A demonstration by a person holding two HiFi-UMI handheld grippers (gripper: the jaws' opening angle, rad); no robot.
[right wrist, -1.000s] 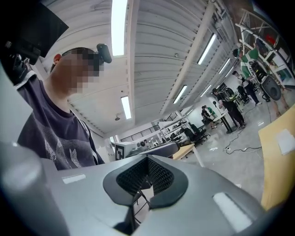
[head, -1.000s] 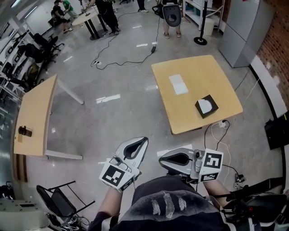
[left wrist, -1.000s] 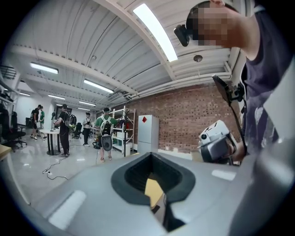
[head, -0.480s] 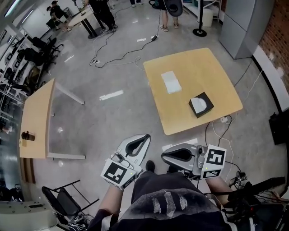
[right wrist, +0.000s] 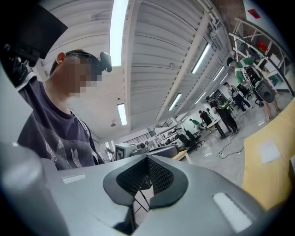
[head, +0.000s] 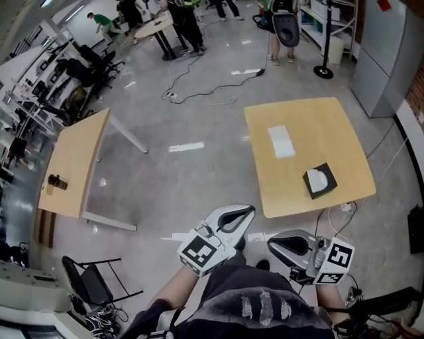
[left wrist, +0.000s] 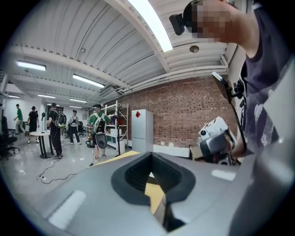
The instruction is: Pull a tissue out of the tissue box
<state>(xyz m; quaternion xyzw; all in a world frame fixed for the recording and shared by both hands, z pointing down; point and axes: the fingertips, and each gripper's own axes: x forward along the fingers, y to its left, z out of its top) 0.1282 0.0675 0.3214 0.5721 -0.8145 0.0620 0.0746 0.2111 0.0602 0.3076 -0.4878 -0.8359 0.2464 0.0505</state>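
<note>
While standing on the grey floor well short of the desk (head: 311, 122), holds both tools low and close to the torso, neither one near the task's thing. Carries the left tool (head: 242, 213) at the left of the head view, shut tight with nothing gripped; shows through the small opening behind its tips, in the left gripper view, only a far-off strip of yellow desktop. Carries the right tool (head: 281, 243) just beside it at the right, likewise closed and empty. Set on that desk near its front right corner, well apart from both tools: the tissue box (head: 320, 181), black, with a white tissue showing at the top opening. Lying flat farther back on the same desk, apart from the box: a white sheet (head: 281, 142). Off to the left across open floor: a second desk (head: 73, 162) bearing one small dark object (head: 56, 181) near its left edge. Below that, close to the left elbow: a black folding chair (head: 89, 281). Trailing over the floor beyond both desks: dark cables (head: 199, 93). Farther back still: several people (head: 182, 20) standing around a round desk (head: 156, 26). Beside the front right corner of the first desk, down on the floor: a white plug block (head: 344, 207) with its cord.
</note>
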